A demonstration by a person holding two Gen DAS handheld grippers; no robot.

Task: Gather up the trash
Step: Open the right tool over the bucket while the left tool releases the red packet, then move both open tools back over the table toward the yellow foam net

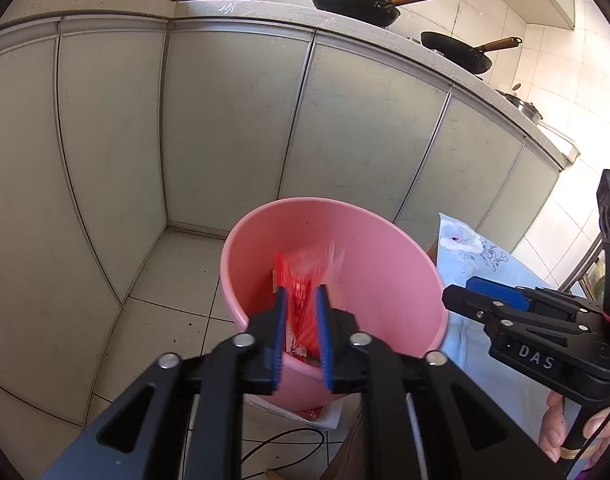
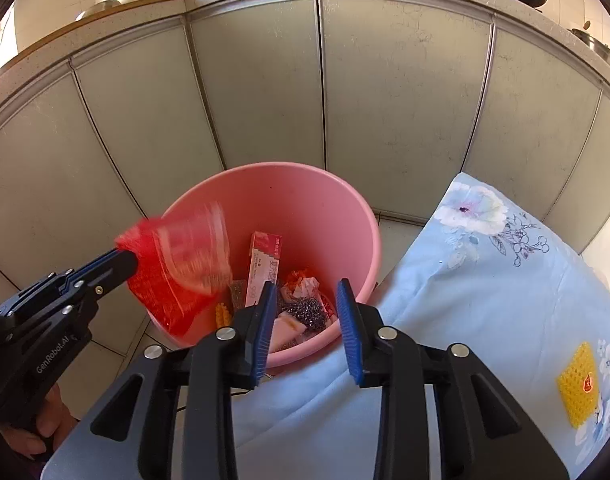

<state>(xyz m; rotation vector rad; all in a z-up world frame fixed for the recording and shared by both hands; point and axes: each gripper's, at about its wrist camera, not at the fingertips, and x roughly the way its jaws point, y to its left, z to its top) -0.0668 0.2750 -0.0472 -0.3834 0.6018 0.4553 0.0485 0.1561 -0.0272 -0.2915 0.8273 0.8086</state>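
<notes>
Left gripper (image 1: 301,312), fingers apart over the round pink plastic bin (image 2: 361,216), lets a blurred red mesh bag (image 2: 173,272) drop inside, while the right gripper (image 2: 307,320), fingers apart and empty, hovers near the bin's rim beside a floral blue cloth (image 2: 485,280).

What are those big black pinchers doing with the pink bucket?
A person is tidying up trash with a pincher tool in each hand. The left gripper is over the pink bucket with its jaws apart, and a red mesh bag is blurred at its tips, seemingly dropping in. The right gripper is open and empty. The bucket already holds a red and white box and scraps. A yellow piece lies on the blue flowered cloth beside it, not yet collected.
</notes>
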